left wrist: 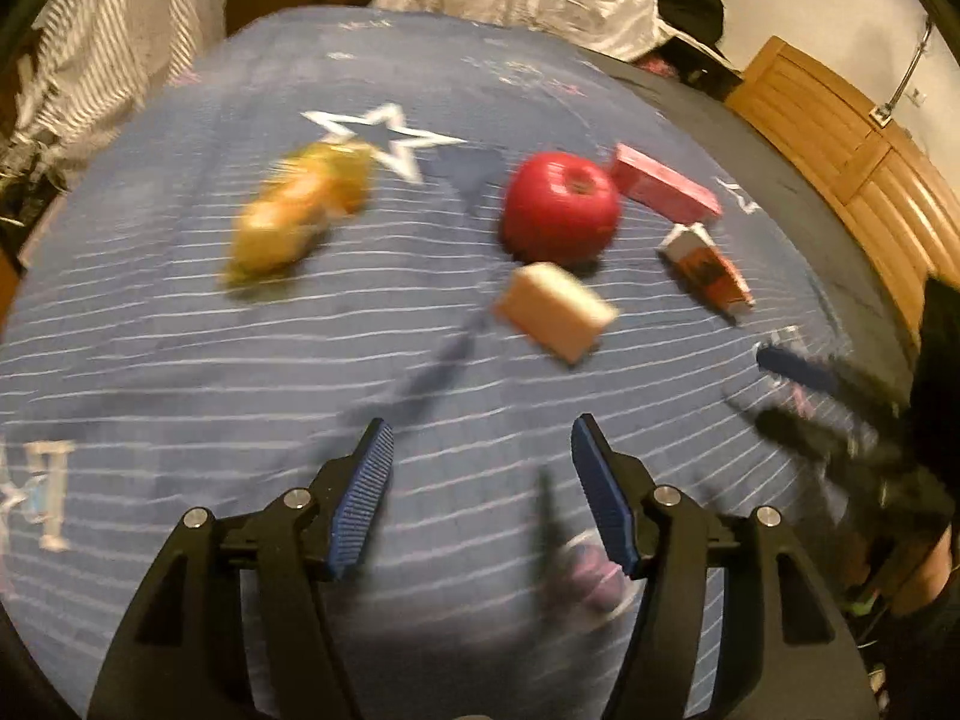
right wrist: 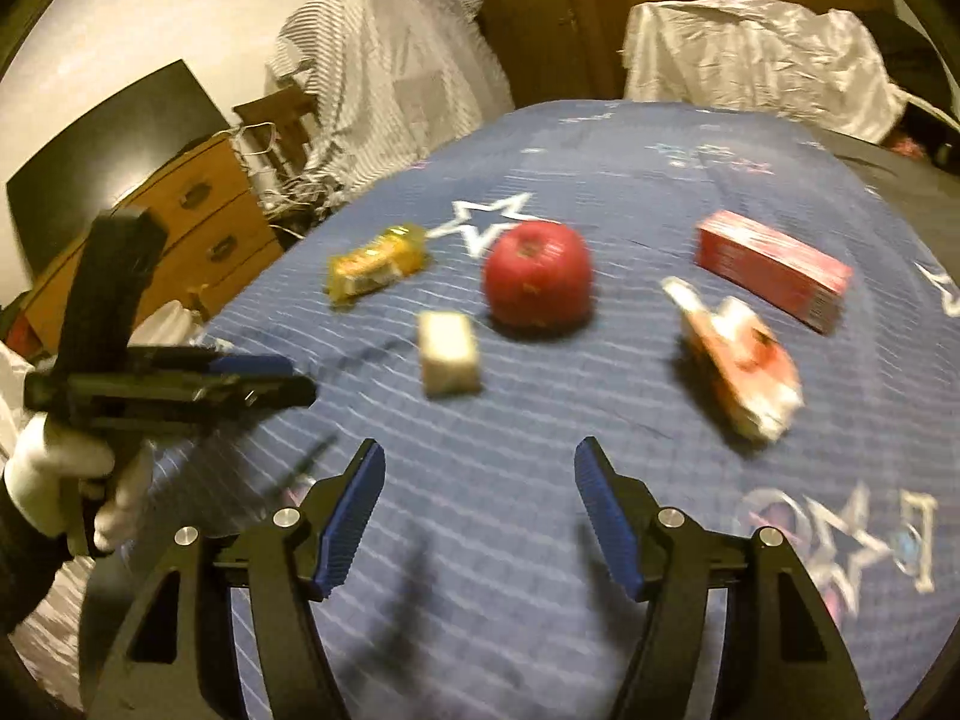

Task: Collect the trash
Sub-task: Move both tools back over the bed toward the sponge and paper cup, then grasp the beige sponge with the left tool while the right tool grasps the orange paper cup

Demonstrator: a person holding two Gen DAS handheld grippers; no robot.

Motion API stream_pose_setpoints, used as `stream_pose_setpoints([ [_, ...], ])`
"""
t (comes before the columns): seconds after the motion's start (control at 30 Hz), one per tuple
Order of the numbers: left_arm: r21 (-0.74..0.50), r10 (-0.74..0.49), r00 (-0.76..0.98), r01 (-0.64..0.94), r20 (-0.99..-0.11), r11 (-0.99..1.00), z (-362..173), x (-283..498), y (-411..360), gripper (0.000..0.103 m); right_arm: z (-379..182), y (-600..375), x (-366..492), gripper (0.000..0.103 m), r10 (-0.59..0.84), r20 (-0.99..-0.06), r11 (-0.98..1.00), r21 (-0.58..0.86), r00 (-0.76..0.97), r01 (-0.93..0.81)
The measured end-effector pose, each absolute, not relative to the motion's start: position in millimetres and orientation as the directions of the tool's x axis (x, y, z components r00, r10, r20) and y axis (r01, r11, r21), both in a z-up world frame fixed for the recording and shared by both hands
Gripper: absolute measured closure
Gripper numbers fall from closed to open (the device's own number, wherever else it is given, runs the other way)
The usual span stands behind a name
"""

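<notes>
Five items are listed on the blue blanket (right wrist: 540, 480): yellow wrapper (right wrist: 375, 261), apple (right wrist: 537, 282), cream block (right wrist: 449, 351), crumpled carton (right wrist: 741, 354), red box (right wrist: 774, 267). The carton is judged the likeliest trash. From the right gripper (right wrist: 480, 516), jaws wide apart and empty, it is placed at 1 o'clock, near, with its long axis run from 10 to 4 o'clock. From the left gripper (left wrist: 483, 498), equally wide and empty, the carton (left wrist: 708, 270) is placed at 2 o'clock, farther off. The right hand is judged nearer. The wrapper (left wrist: 300, 213) is found at 11 o'clock of the left gripper.
</notes>
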State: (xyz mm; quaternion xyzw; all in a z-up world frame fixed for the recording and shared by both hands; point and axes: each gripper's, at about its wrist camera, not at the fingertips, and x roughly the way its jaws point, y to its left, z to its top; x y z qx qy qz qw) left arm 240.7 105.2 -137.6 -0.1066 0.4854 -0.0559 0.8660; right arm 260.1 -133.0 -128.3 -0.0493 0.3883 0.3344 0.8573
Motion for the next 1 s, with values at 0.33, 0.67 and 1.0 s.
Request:
stream_pose_setpoints([
  [0.33, -0.254, -0.154, 0.516, -0.128, -0.843, 0.959, -162, 293, 65, 0.040, -128, -204, 251, 0.032, 0.516, -0.678, 0.809, 0.185, 0.523, -0.558],
  [0.67, -0.157, -0.040, 0.538, -0.175, -0.842, 0.972, -170, 310, 53, 0.054, -115, -201, 288, 0.031, 0.440, -0.713, 0.813, 0.059, 0.546, -0.579],
  [1.0, -0.176, -0.121, 0.533, -0.055, -0.837, 0.983, -167, 299, 71, 0.066, -139, -184, 386, 0.019, 0.344, -0.846, 0.830, 0.072, 0.407, -0.553],
])
